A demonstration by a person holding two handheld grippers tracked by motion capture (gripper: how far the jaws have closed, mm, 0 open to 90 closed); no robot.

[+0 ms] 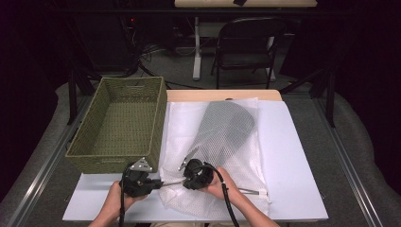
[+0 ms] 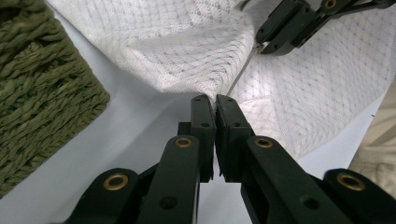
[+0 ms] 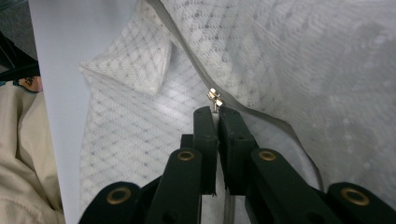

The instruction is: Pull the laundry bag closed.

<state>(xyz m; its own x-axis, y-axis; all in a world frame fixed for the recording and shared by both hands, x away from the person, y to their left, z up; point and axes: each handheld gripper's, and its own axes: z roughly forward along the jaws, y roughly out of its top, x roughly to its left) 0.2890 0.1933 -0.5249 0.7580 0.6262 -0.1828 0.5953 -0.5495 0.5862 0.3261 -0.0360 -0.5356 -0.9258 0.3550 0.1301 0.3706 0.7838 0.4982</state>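
Left gripper (image 2: 215, 103) fingers pinching mesh bag (image 2: 187, 51), right gripper (image 3: 217, 113) fingers pinching zipper pull (image 3: 215, 99), white table (image 1: 293, 156), dark room

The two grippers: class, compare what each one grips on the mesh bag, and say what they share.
The left gripper pinches a fold of the mesh bag near the wicker basket; the right gripper pinches the zipper pull. Both have black jaws, shut on the same bag.
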